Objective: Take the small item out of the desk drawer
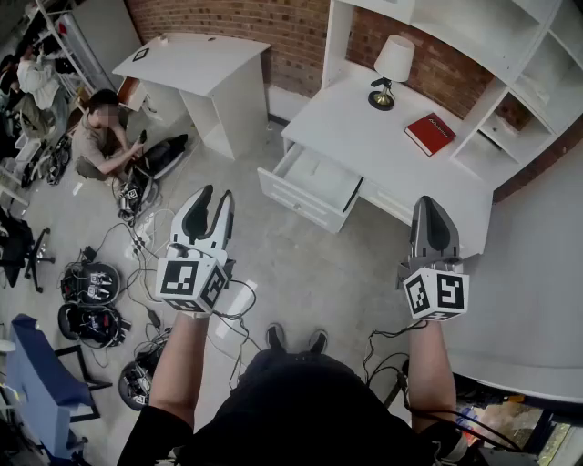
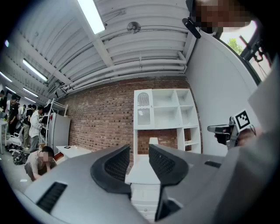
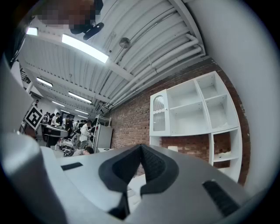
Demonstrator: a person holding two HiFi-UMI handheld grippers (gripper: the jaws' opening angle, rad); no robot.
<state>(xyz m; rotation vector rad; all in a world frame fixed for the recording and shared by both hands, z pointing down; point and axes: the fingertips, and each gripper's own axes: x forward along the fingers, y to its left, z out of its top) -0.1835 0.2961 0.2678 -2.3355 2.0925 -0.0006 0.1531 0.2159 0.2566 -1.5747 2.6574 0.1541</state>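
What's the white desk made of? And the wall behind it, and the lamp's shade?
The desk looks like painted wood or board, smooth matte white; no grain shows, so that's a guess. The wall is rough red-brown brick, with pale mortar lines. The lamp shade looks like pale cloth or paper, dull rather than shiny.

White desk drawer (image 1: pixel 321 176), open
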